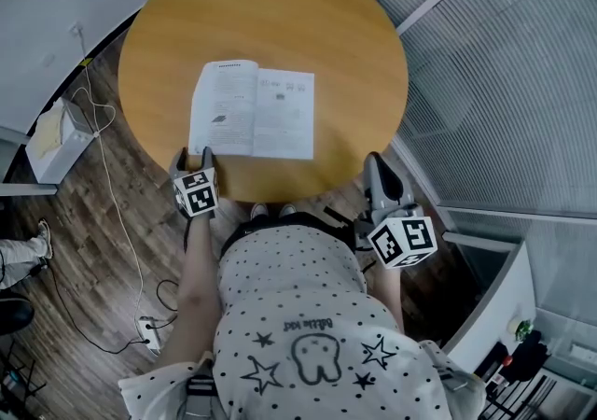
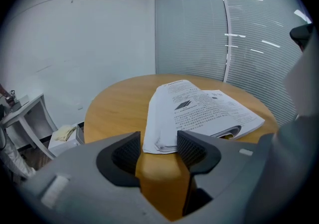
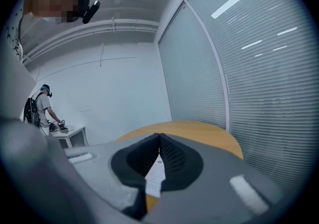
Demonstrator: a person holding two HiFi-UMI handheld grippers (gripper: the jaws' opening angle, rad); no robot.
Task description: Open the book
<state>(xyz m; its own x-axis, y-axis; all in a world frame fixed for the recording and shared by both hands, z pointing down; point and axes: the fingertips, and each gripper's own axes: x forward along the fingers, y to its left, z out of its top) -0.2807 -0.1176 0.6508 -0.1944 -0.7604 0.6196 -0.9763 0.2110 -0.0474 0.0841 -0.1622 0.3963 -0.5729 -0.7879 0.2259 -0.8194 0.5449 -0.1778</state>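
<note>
The left gripper (image 1: 194, 161) has its jaws spread wide. In the left gripper view (image 2: 158, 147) the near left corner of the book (image 2: 199, 108) lies right at the tips, in the gap between the two dark pads, and neither pad presses on it. Bare wood of the table (image 2: 114, 113) shows between the jaws below that corner. This gripper tilts down at the table's near edge, its marker cube (image 1: 197, 192) facing up. The forearm behind it runs back along the person's left side.

The right gripper (image 1: 375, 162) is closed, the pad tips meeting with nothing between them (image 3: 159, 139). Below the tips only a strip of the distant page (image 3: 155, 175) shows. It is held nearly level, just off the table's near right edge, and touches nothing.

The book (image 1: 252, 110) lies open on the round wooden table (image 1: 280, 7), towards the person's side. Two printed pages face up, and the left page's near corner is at the left gripper. The right gripper is well apart from the book.
</note>
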